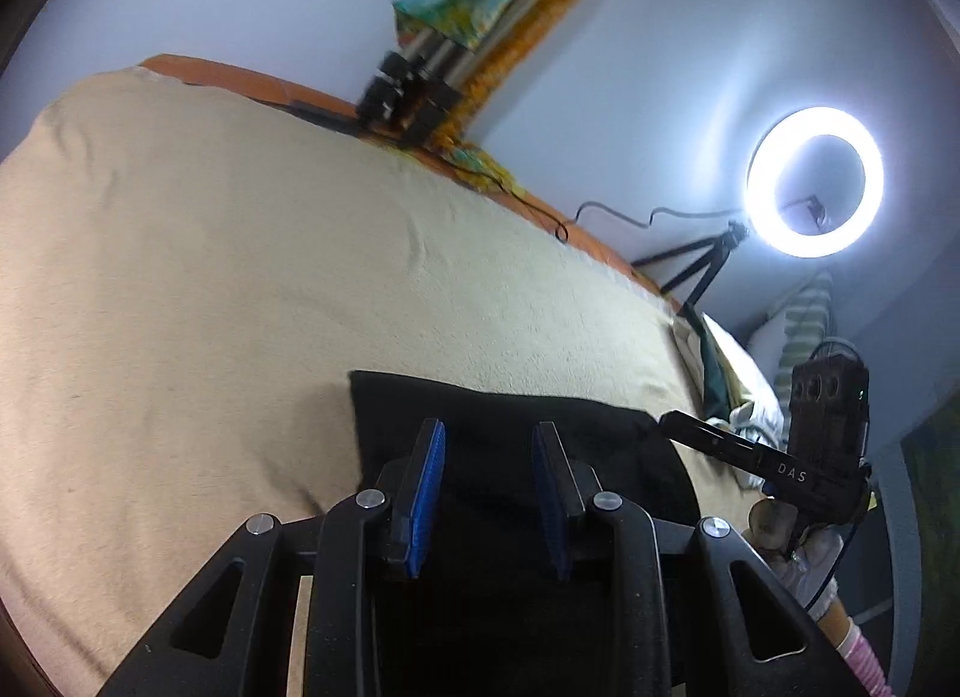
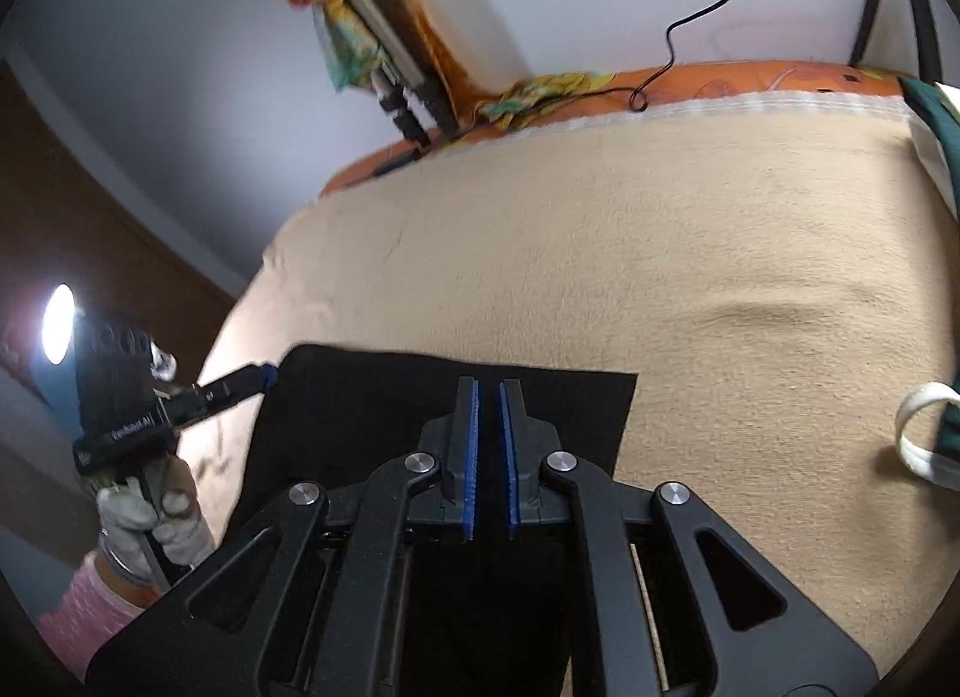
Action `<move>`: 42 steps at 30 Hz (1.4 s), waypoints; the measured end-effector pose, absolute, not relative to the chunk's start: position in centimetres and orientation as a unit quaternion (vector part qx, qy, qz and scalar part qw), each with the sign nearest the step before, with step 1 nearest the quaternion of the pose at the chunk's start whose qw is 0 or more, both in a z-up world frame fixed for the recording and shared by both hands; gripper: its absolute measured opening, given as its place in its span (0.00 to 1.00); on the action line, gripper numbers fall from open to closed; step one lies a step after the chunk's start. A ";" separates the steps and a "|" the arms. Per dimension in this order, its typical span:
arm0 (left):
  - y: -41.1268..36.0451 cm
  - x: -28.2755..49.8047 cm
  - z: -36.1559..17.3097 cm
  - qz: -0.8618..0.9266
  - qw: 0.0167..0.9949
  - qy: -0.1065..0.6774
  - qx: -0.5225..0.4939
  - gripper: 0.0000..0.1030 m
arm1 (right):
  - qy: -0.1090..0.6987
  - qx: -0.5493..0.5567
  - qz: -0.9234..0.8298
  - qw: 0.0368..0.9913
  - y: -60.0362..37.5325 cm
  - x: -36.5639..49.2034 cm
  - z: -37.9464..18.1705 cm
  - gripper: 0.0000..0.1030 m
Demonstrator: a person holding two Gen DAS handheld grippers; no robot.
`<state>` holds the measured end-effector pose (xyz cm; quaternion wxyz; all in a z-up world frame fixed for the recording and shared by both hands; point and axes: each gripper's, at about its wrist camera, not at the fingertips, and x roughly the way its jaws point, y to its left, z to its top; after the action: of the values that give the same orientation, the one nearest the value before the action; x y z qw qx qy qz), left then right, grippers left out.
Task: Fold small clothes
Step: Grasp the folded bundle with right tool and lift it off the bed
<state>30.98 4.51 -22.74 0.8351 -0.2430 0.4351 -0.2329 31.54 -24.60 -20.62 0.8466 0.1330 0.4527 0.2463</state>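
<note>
Black cloth (image 2: 420,397) on the bed (image 2: 720,277): left hand-held gripper (image 1: 489,445) parted, empty, above it; right hand-held gripper (image 2: 489,397) nearly closed, empty.

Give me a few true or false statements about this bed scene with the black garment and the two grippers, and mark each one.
1. The black garment lies on a beige blanket. True.
2. The left gripper has its jaws pressed tight together. False: its blue pads stand apart, nothing pinched between them.
3. The ring light is switched on. True.
4. The right gripper is wide open. False: its pads are nearly together, with only a thin gap.
5. The garment is red. False: it is black.
</note>
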 end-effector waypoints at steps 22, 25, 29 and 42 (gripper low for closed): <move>13.1 26.9 -22.2 -0.152 0.826 0.453 -0.298 0.62 | 0.482 0.252 0.200 0.815 -32.8 21.2 -22.0 0.51; 12.8 27.2 -22.6 -0.158 0.818 0.458 -0.310 0.63 | 0.492 0.279 0.208 0.798 -32.9 18.6 -23.1 0.51; 11.9 28.4 -23.2 -0.161 0.810 0.464 -0.320 0.63 | 0.502 0.310 0.216 0.779 -32.4 16.9 -24.6 0.51; 7.3 33.2 -24.4 -0.179 0.801 0.483 -0.306 0.67 | 0.480 0.406 0.229 0.743 -31.5 19.0 -25.0 0.47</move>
<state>33.22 7.34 -24.39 0.8006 -0.3061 0.4830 -0.1791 18.98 -31.48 -25.03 0.7432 0.4059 0.4801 0.2290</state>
